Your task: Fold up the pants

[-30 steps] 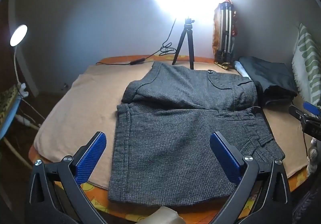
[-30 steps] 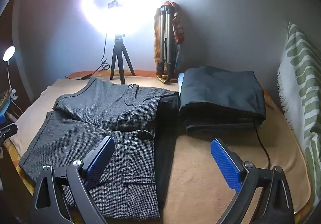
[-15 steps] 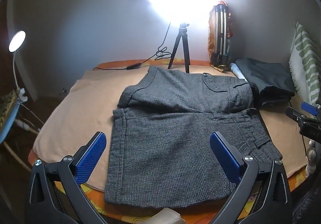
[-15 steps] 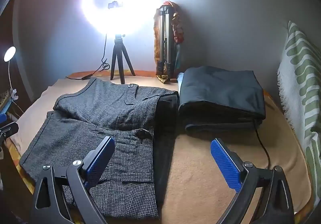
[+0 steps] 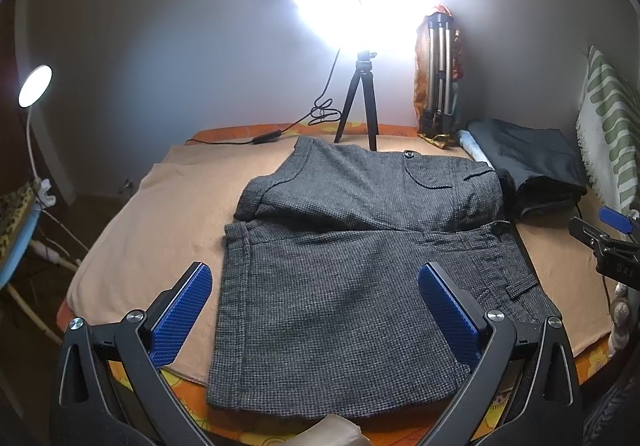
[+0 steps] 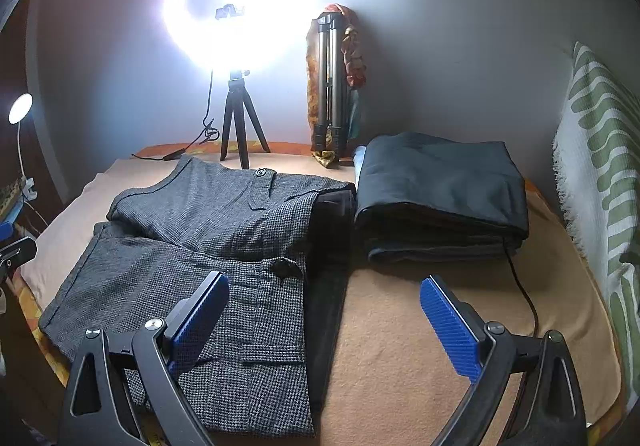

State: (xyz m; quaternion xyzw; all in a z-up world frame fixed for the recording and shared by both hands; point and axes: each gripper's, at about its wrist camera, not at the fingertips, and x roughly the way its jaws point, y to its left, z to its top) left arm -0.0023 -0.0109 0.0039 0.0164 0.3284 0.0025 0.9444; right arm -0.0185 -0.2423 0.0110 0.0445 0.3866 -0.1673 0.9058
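Grey houndstooth pants (image 5: 352,246) lie flat on the tan blanket (image 5: 160,230), reaching the bed's near edge, far leg partly overlapping the near one. Left gripper (image 5: 316,310) spread wide, empty, above the near leg. Right gripper (image 6: 324,322) likewise spread, empty, above the waistband. Folded dark garment (image 6: 440,182) just beside waistband.

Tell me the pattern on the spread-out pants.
The pants are a fine grey-and-black houndstooth-like check, clearest in the left wrist view.
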